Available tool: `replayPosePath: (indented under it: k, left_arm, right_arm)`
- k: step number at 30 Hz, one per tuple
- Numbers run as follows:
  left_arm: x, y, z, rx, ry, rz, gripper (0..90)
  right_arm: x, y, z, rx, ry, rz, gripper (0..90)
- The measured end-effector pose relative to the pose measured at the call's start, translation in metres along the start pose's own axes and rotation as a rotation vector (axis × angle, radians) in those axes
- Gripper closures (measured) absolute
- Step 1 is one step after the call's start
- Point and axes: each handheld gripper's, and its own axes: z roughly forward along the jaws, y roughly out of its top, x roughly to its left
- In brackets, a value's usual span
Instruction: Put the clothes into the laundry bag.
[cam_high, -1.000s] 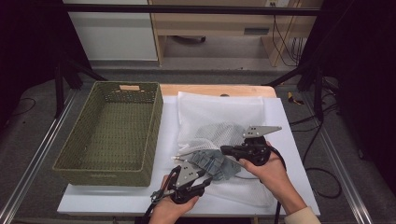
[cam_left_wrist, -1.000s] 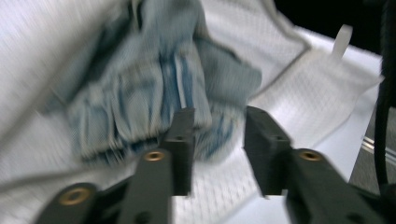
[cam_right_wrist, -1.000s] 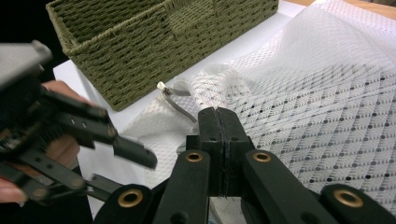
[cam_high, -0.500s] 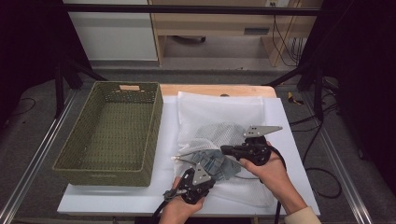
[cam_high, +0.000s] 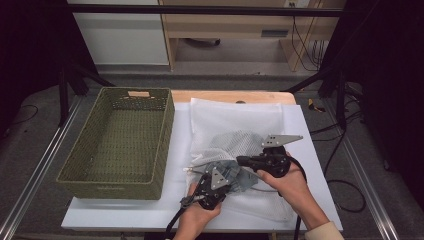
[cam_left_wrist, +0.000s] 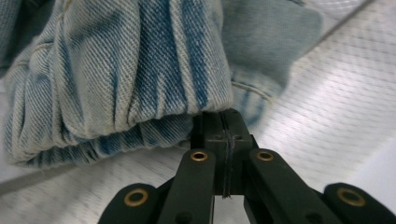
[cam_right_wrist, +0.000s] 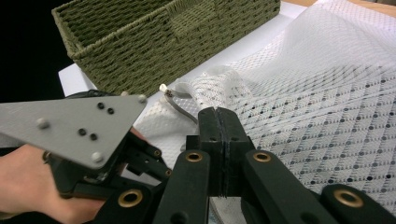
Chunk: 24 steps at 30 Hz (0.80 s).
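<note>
Left gripper (cam_high: 226, 176) shifted right; white table (cam_high: 125, 212), dim room, perhaps lab.

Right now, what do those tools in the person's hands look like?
The left gripper and right gripper are black, each with two flat jaws joined by brass-ringed pivots, a grey three-cornered plate on top and a trailing black cable. A pale sleeve covers the right wrist.

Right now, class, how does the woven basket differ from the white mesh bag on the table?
The woven basket is olive green, stiff and stands with upright walls; the white mesh bag is limp and lies flat. The basket looks empty, while denim lies at the bag's mouth. Both rest on the white table.
</note>
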Motion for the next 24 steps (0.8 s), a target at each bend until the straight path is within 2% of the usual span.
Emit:
replayPosePath:
  k: [6, 11, 16, 24]
  left_arm:
    - [0.009, 0.005, 0.006, -0.015, -0.001, -0.037, 90.0]
    - [0.013, 0.01, 0.01, -0.017, 0.01, -0.035, 90.0]
    - [0.014, 0.013, 0.013, -0.027, 0.017, -0.027, 90.0]
    - [0.017, 0.016, 0.016, -0.033, 0.025, -0.03, 90.0]
  right_arm:
    - [-0.001, -0.002, -0.001, 0.001, -0.002, 0.004, 90.0]
    - [-0.003, -0.003, -0.001, -0.001, -0.01, 0.007, 90.0]
    - [-0.004, -0.006, -0.001, 0.012, -0.052, 0.007, 90.0]
    - [-0.007, -0.01, 0.001, 0.022, -0.078, 0.012, 90.0]
